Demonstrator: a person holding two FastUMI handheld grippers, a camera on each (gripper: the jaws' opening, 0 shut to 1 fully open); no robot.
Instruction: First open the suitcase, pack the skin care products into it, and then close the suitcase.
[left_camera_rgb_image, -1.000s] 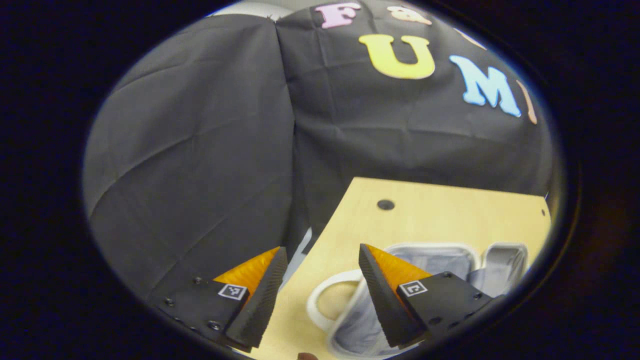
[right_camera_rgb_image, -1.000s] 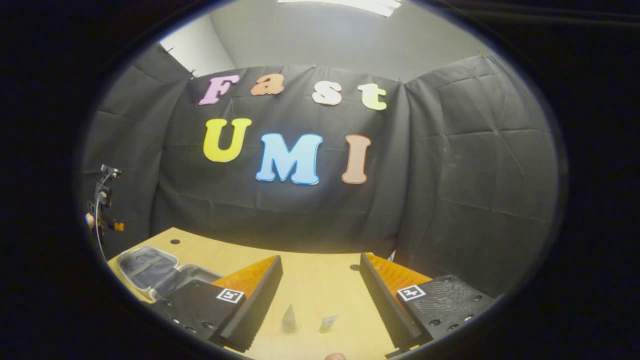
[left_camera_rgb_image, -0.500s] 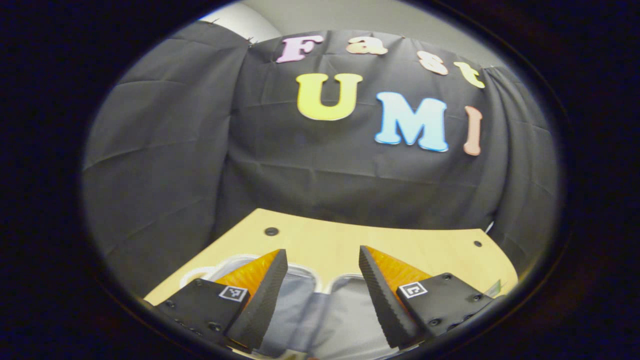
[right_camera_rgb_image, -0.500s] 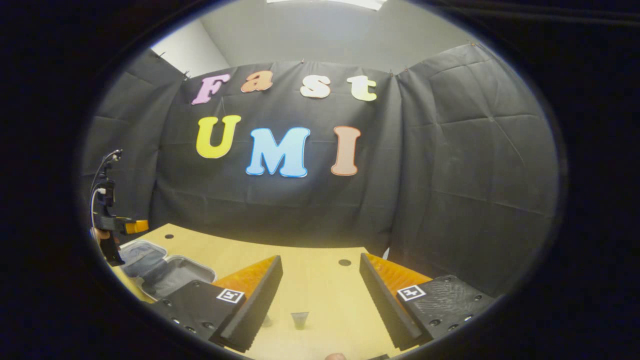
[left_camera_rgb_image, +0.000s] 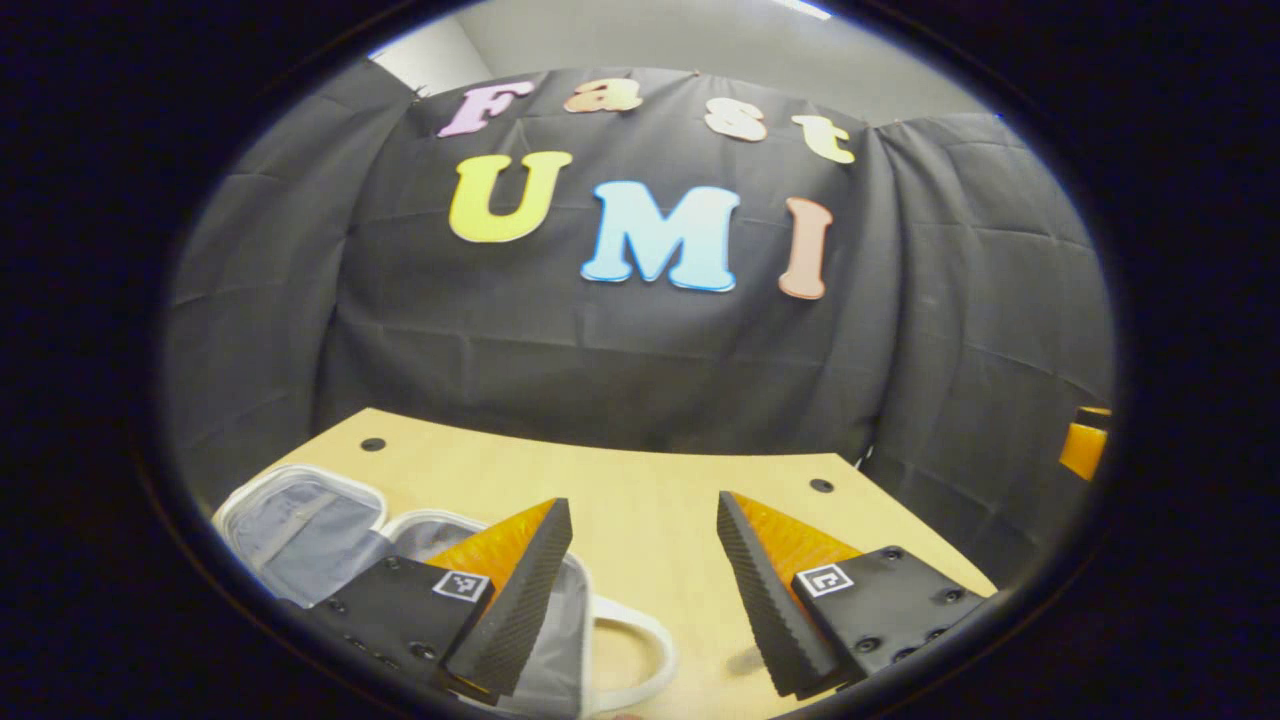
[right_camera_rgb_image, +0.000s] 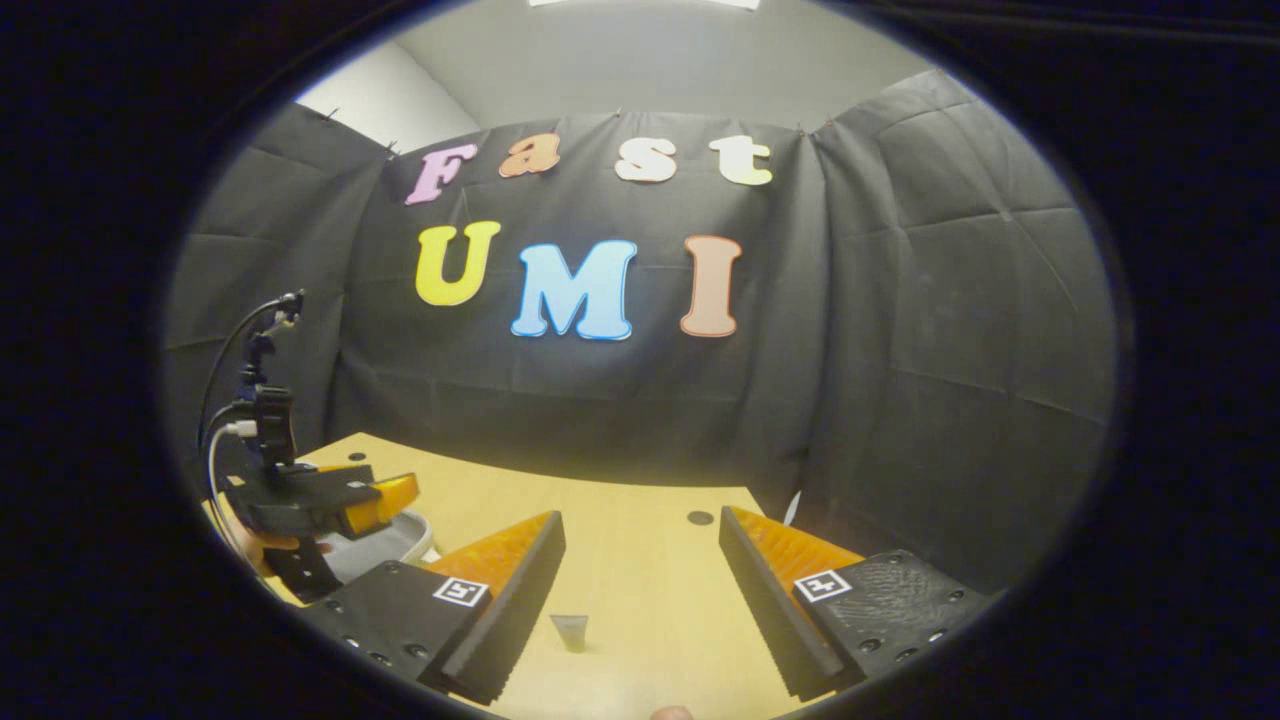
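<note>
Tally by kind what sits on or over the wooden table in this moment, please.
Open grey fabric-lined suitcase with white rim: 1
Small grey skin care tube standing on the table: 1
Two-finger grippers: 2, left gripper and right gripper
Total: 4

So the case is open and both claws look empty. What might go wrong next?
The small tube stands upright between the right claw fingers; a clumsy close might tip it. The left claw hangs beside the open suitcase, above its looped handle, and may snag it.
</note>
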